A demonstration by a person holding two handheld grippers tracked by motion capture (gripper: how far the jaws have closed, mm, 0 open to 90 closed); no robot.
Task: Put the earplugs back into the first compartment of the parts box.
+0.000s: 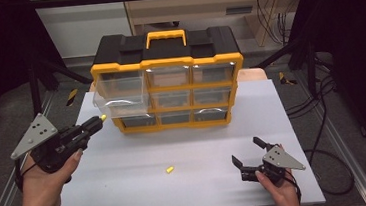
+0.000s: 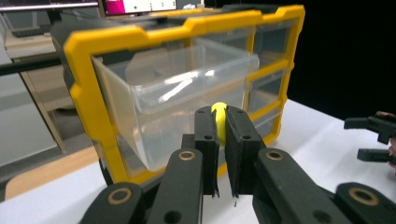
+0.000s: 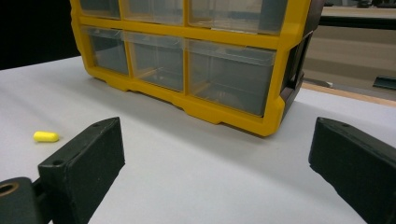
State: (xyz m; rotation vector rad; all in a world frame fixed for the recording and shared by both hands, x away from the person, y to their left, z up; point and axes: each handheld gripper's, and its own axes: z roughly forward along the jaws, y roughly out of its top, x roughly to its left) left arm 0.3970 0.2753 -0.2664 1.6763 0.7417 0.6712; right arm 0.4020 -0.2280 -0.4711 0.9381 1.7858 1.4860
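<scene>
Left gripper (image 1: 103, 118) is raised and angled forward, its fingers (image 2: 207, 135) nearly closed, clamping a small yellow piece (image 2: 219, 120) at the tips. Right gripper (image 1: 248, 154) sits low at the right, jaws spread wide with nothing between them. Both forearms enter from below.

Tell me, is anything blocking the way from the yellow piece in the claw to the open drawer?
No, nothing visible. The left claw is shut on the yellow piece just in front of the pulled-out drawer, whose top is open.
</scene>
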